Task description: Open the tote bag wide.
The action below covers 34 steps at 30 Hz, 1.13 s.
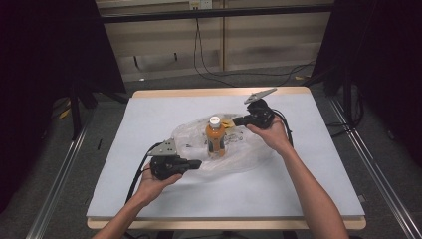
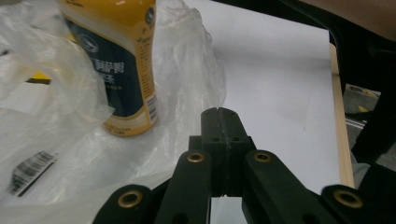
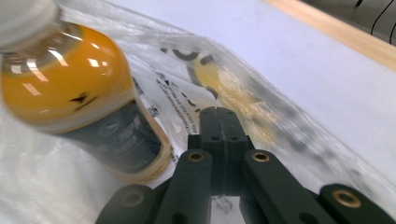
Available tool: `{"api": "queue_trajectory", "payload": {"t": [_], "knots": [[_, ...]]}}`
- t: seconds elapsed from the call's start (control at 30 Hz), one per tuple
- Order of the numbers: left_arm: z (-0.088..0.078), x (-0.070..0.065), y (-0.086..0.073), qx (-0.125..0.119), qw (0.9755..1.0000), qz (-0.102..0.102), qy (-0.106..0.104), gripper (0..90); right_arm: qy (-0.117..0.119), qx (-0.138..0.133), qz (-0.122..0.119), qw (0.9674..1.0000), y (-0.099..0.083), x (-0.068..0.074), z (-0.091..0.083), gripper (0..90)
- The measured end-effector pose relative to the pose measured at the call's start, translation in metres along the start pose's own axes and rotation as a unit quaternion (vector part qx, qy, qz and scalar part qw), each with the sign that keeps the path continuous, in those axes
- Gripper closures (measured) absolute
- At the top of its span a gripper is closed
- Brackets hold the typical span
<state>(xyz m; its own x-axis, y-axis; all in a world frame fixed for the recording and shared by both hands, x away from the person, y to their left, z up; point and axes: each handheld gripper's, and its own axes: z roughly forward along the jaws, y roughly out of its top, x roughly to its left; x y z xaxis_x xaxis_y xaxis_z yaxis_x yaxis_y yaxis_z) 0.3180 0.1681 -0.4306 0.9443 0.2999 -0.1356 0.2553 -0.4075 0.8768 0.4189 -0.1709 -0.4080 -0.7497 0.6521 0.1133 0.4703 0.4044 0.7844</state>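
Bottle point(image 1: 215, 136) stands upright between both hand-held grippers, each clamping the plastic bag point(image 1: 249, 152).

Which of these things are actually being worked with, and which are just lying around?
In use:
- left tool, shut on the clear plastic bag
- right tool, shut at the bag's far edge
- orange drink bottle, upright on the bag

Just lying about:
- blue-grey table cover
- cables on the floor beyond the table
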Motion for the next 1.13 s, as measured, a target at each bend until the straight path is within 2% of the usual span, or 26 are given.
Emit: {"api": "queue_trajectory", "payload": {"t": [0.03, 0.1, 0.2, 0.23, 0.27, 0.3, 0.33, 0.43, 0.5, 0.53, 0.57, 0.67, 0.73, 0.8, 0.9, 0.97, 1.0, 1.03, 1.1, 1.13], "knots": [[-0.004, 0.000, -0.001, -0.004, 1.0000, 0.002, 0.008, 88.4, 0.004, -0.022, 0.010, 0.9997, -0.007, 0.002, -0.012, 90.0], [-0.011, 0.000, -0.003, -0.010, 0.9999, 0.001, 0.014, 88.4, -0.001, -0.032, 0.013, 0.9994, -0.010, 0.003, -0.018, 87.0], [-0.022, 0.002, -0.010, -0.016, 0.9993, -0.001, 0.035, 85.3, -0.022, -0.057, 0.016, 0.9980, -0.022, 0.007, -0.034, 72.6], [-0.026, 0.001, -0.013, -0.020, 0.9987, -0.001, 0.047, 82.3, -0.030, -0.067, 0.023, 0.9971, -0.026, 0.009, -0.039, 64.4], [-0.031, 0.001, -0.014, -0.022, 0.9986, 0.001, 0.049, 79.7, -0.034, -0.077, 0.029, 0.9961, -0.030, 0.011, -0.044, 59.3], [-0.034, 0.000, -0.015, -0.028, 0.9980, -0.002, 0.057, 76.2, -0.037, -0.091, 0.028, 0.9948, -0.034, 0.014, -0.050, 52.8], [-0.037, 0.000, -0.016, -0.028, 0.9970, 0.003, 0.072, 71.4, -0.049, -0.103, 0.029, 0.9930, -0.038, 0.017, -0.056, 43.3], [-0.045, 0.000, -0.022, -0.038, 0.9942, -0.007, 0.100, 55.6, -0.066, -0.118, 0.036, 0.9901, -0.048, 0.025, -0.069, 25.4], [-0.049, 0.002, -0.029, -0.039, 0.9922, -0.011, 0.118, 43.7, -0.070, -0.119, 0.034, 0.9899, -0.055, 0.030, -0.075, 18.0], [-0.051, 0.002, -0.032, -0.036, 0.9904, -0.020, 0.132, 39.8, -0.070, -0.121, 0.037, 0.9895, -0.060, 0.032, -0.078, 14.7], [-0.053, 0.000, -0.035, -0.039, 0.9888, -0.027, 0.141, 36.9, -0.069, -0.120, 0.039, 0.9895, -0.064, 0.035, -0.081, 12.6], [-0.054, -0.006, -0.042, -0.041, 0.9866, -0.029, 0.155, 24.6, -0.076, -0.122, 0.040, 0.9888, -0.081, 0.043, -0.090, 7.6], [-0.057, -0.007, -0.044, -0.037, 0.9872, -0.031, 0.152, 16.8, -0.084, -0.126, 0.047, 0.9874, -0.093, 0.048, -0.097, 4.1], [-0.059, -0.006, -0.049, -0.031, 0.9870, -0.032, 0.155, 13.0, -0.095, -0.133, 0.047, 0.9855, -0.103, 0.053, -0.104, 2.8], [-0.062, -0.005, -0.056, -0.023, 0.9868, -0.040, 0.155, 10.7, -0.108, -0.141, 0.056, 0.9825, -0.121, 0.062, -0.115, 2.3], [-0.064, -0.003, -0.058, -0.028, 0.9859, -0.047, 0.158, 9.3, -0.115, -0.137, 0.059, 0.9822, -0.134, 0.067, -0.124, 3.0], [-0.064, -0.003, -0.057, -0.025, 0.9852, -0.049, 0.162, 7.8, -0.120, -0.147, 0.070, 0.9793, -0.147, 0.070, -0.132, 3.3], [-0.064, -0.003, -0.057, -0.026, 0.9859, -0.053, 0.156, 7.8, -0.120, -0.147, 0.070, 0.9793, -0.147, 0.070, -0.132, 3.3], [-0.064, -0.003, -0.057, -0.027, 0.9860, -0.050, 0.157, 6.9, -0.129, -0.157, 0.089, 0.9751, -0.156, 0.072, -0.138, 3.4], [-0.065, -0.003, -0.056, -0.027, 0.9855, -0.048, 0.161, 6.1, -0.132, -0.155, 0.090, 0.9748, -0.159, 0.073, -0.140, 3.4]]}}
